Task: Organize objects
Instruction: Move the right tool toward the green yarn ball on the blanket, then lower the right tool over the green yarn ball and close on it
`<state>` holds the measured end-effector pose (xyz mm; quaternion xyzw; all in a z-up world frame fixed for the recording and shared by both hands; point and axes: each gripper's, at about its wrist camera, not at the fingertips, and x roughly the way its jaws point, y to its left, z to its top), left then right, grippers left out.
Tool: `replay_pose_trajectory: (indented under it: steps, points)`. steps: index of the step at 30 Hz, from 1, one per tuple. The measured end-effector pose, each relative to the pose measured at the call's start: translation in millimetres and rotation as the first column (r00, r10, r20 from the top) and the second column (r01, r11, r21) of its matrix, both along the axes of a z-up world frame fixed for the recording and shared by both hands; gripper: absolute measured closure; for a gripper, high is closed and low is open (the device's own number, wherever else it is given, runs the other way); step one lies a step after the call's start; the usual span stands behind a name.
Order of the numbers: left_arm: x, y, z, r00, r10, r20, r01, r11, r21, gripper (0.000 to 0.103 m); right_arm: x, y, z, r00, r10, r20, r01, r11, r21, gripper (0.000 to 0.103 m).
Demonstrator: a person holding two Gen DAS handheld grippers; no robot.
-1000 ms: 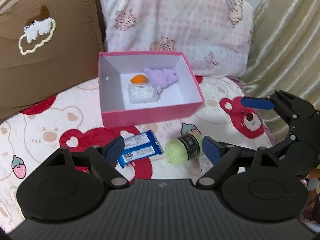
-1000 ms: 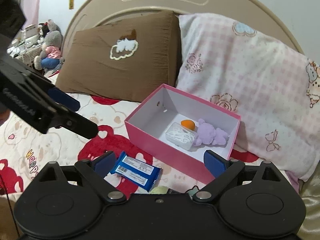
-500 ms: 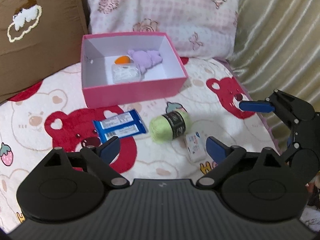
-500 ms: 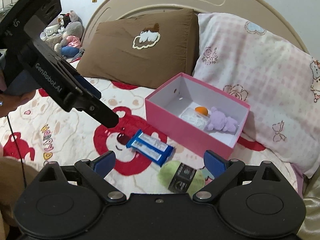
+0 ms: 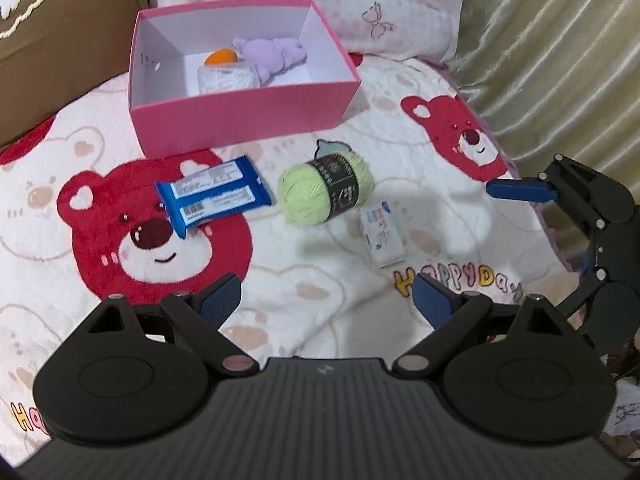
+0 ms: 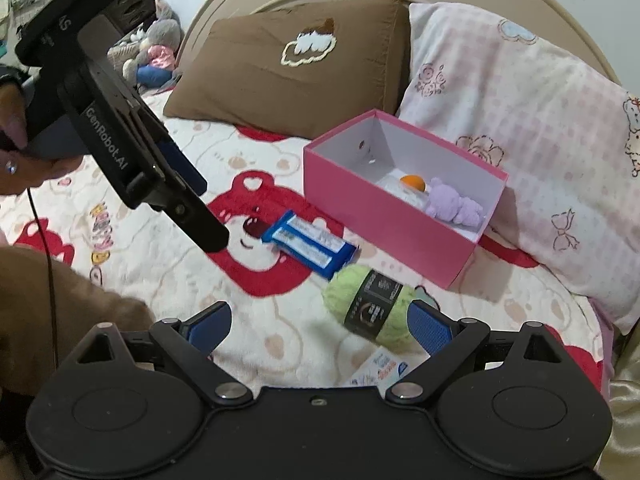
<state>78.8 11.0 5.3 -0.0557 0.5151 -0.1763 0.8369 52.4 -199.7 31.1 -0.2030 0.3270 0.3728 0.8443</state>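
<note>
Both claws hang open and empty over the bed (image 5: pixel 328 280). The green yarn ball (image 6: pixel 370 308) lies just ahead of the right claw (image 6: pixel 320 326). The blue packet (image 5: pixel 214 196) is beyond the left claw (image 5: pixel 326 300).

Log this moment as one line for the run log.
left gripper: open, empty | right gripper: open, empty | on blanket: blue packet, green yarn, small card box | pink box: three items inside
</note>
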Motion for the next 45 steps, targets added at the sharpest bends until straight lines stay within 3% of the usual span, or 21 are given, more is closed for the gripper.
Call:
replay_pose_trajectory:
  steps: [6,10,16,19,25,30,34,37,41,45]
  points:
    - [2.7,0.5,-21.0,1.0,0.018,-0.022,-0.018,1.0,-0.007,0.01,2.8,-11.3,-29.0,0.998,-0.063,0.013,0.062,0.994,0.094,0.006]
    - [8.6,8.8,-30.2,0.998,0.054,-0.023,-0.053,0.998,0.02,0.01,9.9,-12.2,-53.9,0.995,-0.077,0.06,0.073,0.995,0.063,0.006]
    - [16.7,14.8,-40.0,0.993,0.112,-0.028,-0.111,0.992,0.053,0.01,32.1,-20.2,-71.7,0.985,-0.17,0.013,0.168,0.98,0.109,0.006]
    - [19.7,14.1,-44.1,0.993,0.12,-0.015,-0.119,0.991,0.065,0.01,41.5,-16.4,-79.2,0.986,-0.162,-0.048,0.166,0.981,0.099,0.006]
    - [29.8,3.7,-59.7,0.986,0.151,0.066,-0.154,0.987,0.048,0.012,42.2,5.6,-89.0,0.987,-0.137,0.086,0.135,0.99,0.035,0.006]
    - [44.5,-6.4,-73.3,0.985,0.163,0.058,-0.161,0.987,-0.024,0.013,54.6,20.1,-90.9,0.988,-0.128,0.081,0.126,0.992,0.034,0.006]
    - [57.9,-15.9,-81.5,0.988,0.153,0.032,-0.152,0.988,-0.026,0.014,75.3,24.6,-95.6,0.989,-0.142,0.039,0.141,0.99,0.027,0.006]
    - [66.8,-20.0,-85.0,0.987,0.149,0.057,-0.147,0.989,-0.031,0.014,94.5,21.6,-105.8,0.981,-0.191,-0.032,0.192,0.981,0.039,0.006]
    - [78.9,-22.0,-91.4,0.983,0.157,0.093,-0.151,0.987,-0.062,0.023,110.2,21.1,-119.3,0.965,-0.235,-0.118,0.24,0.97,0.027,0.006]
    - [85.2,-22.8,-101.1,0.975,0.171,0.143,-0.157,0.982,-0.106,0.029,116.0,8.5,-130.9,0.937,-0.302,-0.174,0.321,0.942,0.098,0.006]
